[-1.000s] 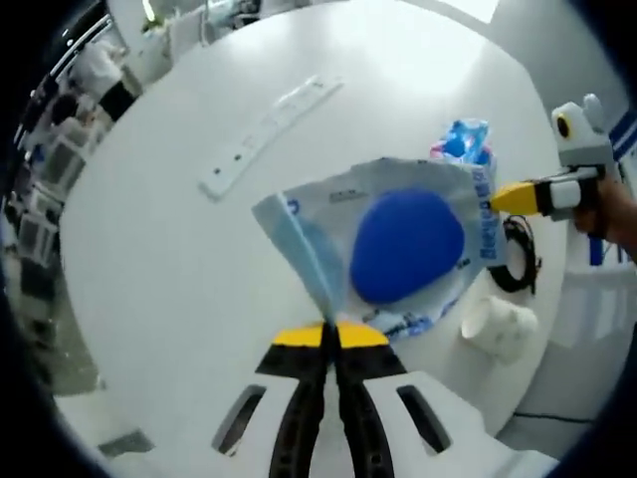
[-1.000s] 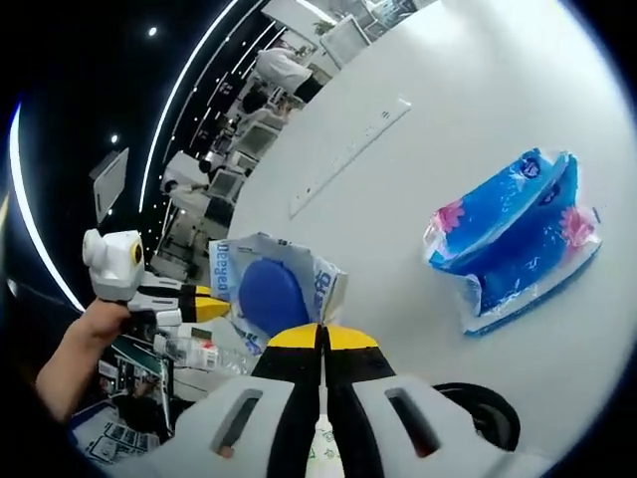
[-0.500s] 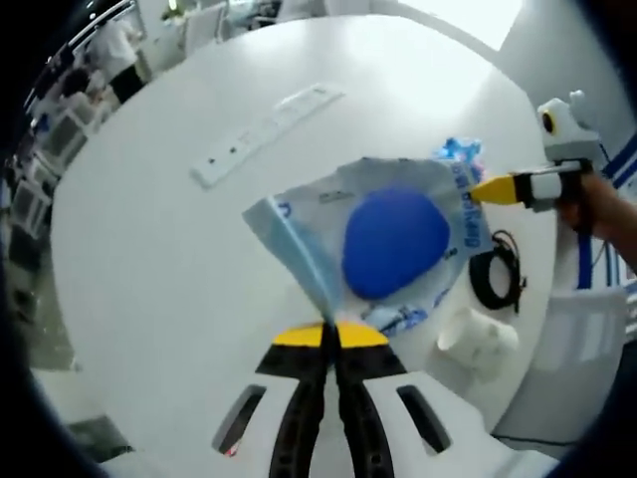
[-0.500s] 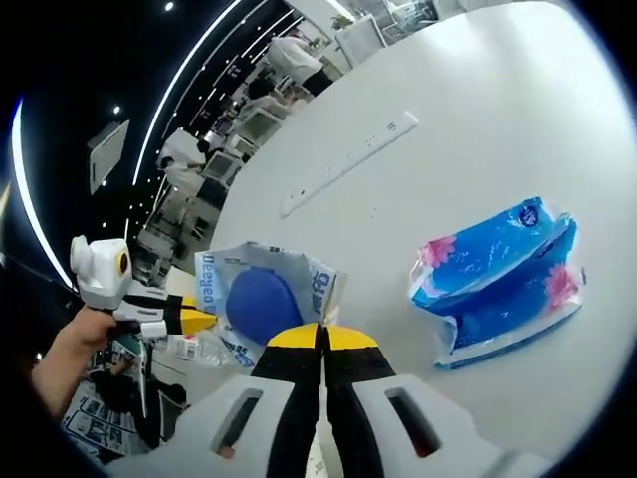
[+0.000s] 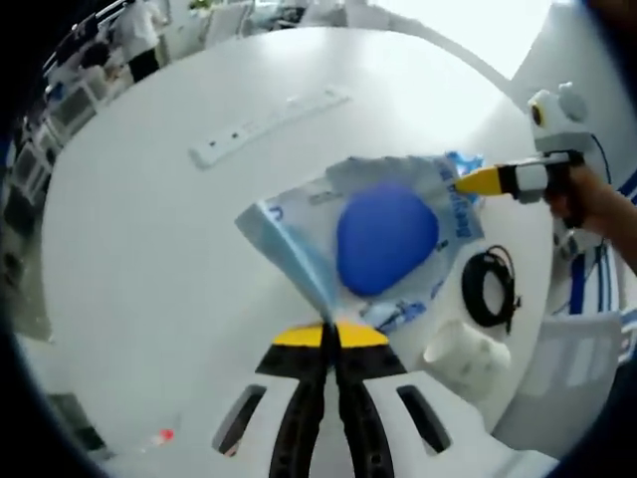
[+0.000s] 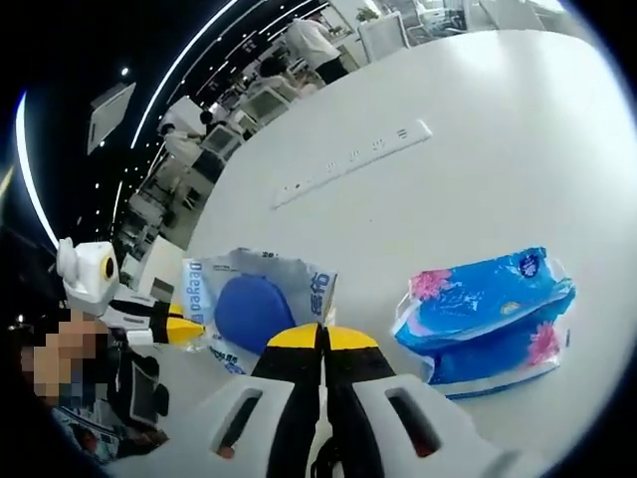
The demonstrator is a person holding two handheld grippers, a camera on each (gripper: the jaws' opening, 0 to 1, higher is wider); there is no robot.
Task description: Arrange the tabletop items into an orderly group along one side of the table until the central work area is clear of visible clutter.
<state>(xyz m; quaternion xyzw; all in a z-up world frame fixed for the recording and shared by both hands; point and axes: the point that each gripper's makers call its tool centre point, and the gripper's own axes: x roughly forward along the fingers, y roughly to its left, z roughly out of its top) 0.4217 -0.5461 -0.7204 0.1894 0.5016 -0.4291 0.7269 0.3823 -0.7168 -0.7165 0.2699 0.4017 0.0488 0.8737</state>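
Bag with blue pad (image 5: 388,239), up above tabletop (image 5: 149,249), pinched at two corners: left gripper (image 5: 331,334) and right gripper (image 6: 320,339) both clamped tight. Keep flat (no tugging apart), lower beside blue tissue pack (image 6: 488,319) near edge.

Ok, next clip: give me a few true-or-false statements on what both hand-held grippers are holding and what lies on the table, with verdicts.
1. Both hand-held grippers pinch the same clear bag with a blue round item. True: the left hand-held gripper grips one corner and the right hand-held gripper another.
2. The blue tissue pack is held in the air. False: it lies on the white table.
3. A white power strip lies on the table beyond the bag. True.
4. The black coiled cable sits on top of the bag. False: it lies on the table beside it, near a white cup.
5. The left hand-held gripper's jaws stand wide open. False: they are shut on the bag.
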